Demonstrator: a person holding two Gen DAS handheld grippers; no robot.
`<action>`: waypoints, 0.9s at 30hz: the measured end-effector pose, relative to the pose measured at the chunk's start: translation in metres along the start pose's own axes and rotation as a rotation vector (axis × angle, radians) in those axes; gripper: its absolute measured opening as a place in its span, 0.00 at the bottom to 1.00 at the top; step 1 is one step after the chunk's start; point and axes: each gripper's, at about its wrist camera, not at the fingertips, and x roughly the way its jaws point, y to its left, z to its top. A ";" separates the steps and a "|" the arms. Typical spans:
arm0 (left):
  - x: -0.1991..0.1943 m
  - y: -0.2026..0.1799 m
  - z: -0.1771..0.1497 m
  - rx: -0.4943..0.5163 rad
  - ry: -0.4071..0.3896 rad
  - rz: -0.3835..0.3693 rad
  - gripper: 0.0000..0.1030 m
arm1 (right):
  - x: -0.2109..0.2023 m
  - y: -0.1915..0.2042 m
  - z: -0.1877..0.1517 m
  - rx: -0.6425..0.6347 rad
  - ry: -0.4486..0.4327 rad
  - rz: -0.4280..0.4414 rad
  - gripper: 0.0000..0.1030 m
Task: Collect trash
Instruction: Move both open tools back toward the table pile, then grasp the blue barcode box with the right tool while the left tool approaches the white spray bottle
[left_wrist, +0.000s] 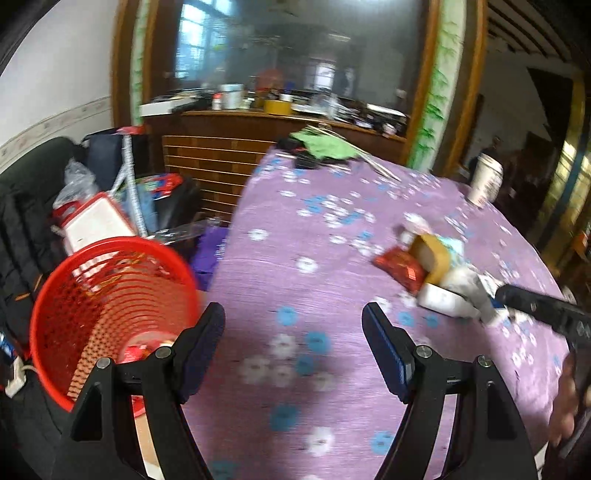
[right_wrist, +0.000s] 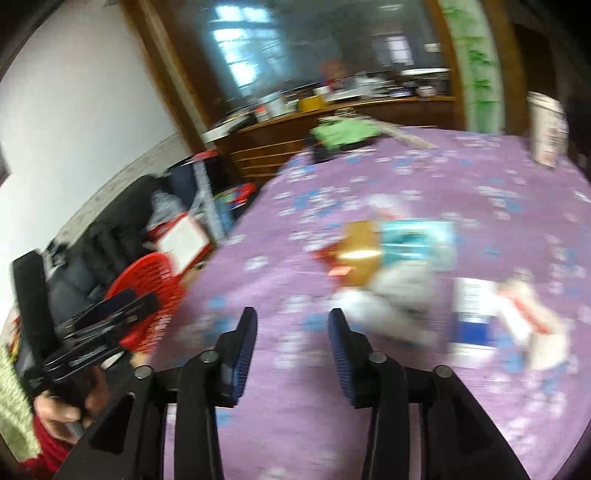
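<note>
A red mesh basket (left_wrist: 110, 314) stands tilted beside the left edge of the table, with some wrappers at its bottom. My left gripper (left_wrist: 293, 314) is open over the purple flowered tablecloth (left_wrist: 295, 229), with nothing between its fingers. To its right lies a trash pile: a red wrapper (left_wrist: 400, 267), a tape roll (left_wrist: 434, 256) and crumpled white paper (left_wrist: 465, 291). My right gripper (right_wrist: 293, 317) is open and empty, just short of the white paper (right_wrist: 402, 291). A teal packet (right_wrist: 417, 240) and a blue-and-white box (right_wrist: 472, 314) lie close by. Both views are blurred.
A paper cup (left_wrist: 485, 181) stands near the far right edge of the table. A green cloth (left_wrist: 325, 146) with thin sticks lies at the far end. Bags and boxes crowd the floor and the dark sofa (left_wrist: 22, 206) behind the basket. A wooden counter (left_wrist: 258, 122) stands beyond.
</note>
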 end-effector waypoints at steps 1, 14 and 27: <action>0.002 -0.008 0.000 0.015 0.008 -0.010 0.73 | -0.006 -0.018 0.000 0.023 -0.012 -0.049 0.45; 0.026 -0.093 0.002 0.199 0.084 -0.090 0.73 | 0.016 -0.107 -0.002 0.122 0.071 -0.235 0.46; 0.079 -0.138 0.010 0.266 0.225 -0.292 0.73 | 0.035 -0.128 -0.013 0.116 0.055 -0.263 0.35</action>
